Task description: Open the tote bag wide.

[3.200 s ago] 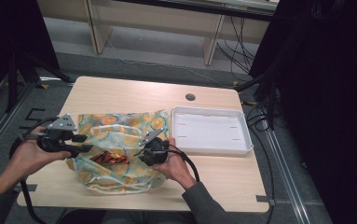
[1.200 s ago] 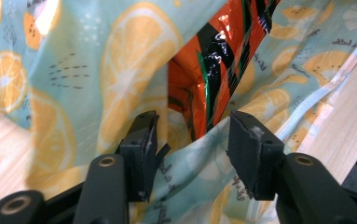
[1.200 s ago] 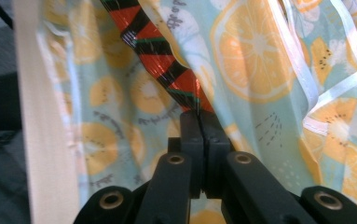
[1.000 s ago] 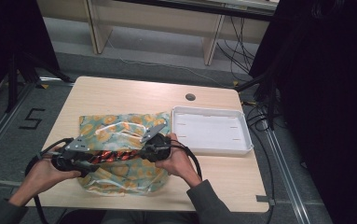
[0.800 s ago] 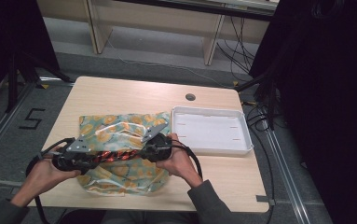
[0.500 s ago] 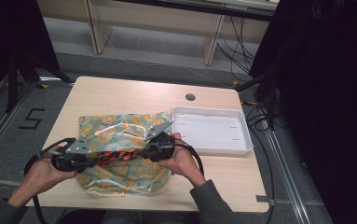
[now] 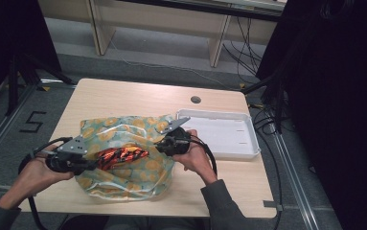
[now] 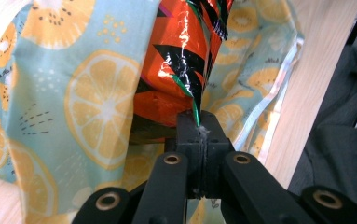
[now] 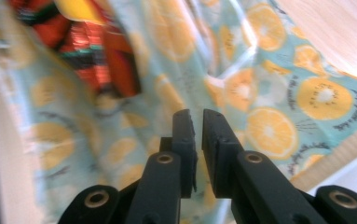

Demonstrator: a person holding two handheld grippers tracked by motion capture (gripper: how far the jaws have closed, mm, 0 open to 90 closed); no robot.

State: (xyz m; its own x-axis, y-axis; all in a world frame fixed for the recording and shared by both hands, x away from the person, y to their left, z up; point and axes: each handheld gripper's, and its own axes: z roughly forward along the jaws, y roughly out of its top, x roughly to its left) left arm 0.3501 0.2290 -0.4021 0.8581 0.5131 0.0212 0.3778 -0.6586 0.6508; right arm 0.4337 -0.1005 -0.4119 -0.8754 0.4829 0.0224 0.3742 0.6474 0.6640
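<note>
A see-through bag (image 7: 123,128) printed with orange slices lies on the table's near half. A shiny red, orange and black snack packet (image 7: 121,155) sits in the bag's mouth. My left gripper (image 7: 93,164) is shut on the packet's crimped end, and in the left gripper view the packet (image 8: 185,51) rises straight from the closed gripper (image 8: 198,117) with the bag (image 8: 97,102) around it. My right gripper (image 7: 160,146) hovers at the bag's right side. In the right gripper view the right gripper (image 9: 195,115) has its jaws a narrow gap apart with nothing between them, over the bag (image 9: 278,126) and near the packet (image 9: 87,42).
A white shallow tray (image 7: 248,143) stands just right of the bag, close to my right hand. The wooden table (image 7: 123,96) has a round cable hole (image 7: 195,99) at the back. Cables trail from both grippers toward the near edge.
My left gripper has come down from the bag's left edge and now holds the packet. My right gripper has shifted a little right and away from me.
</note>
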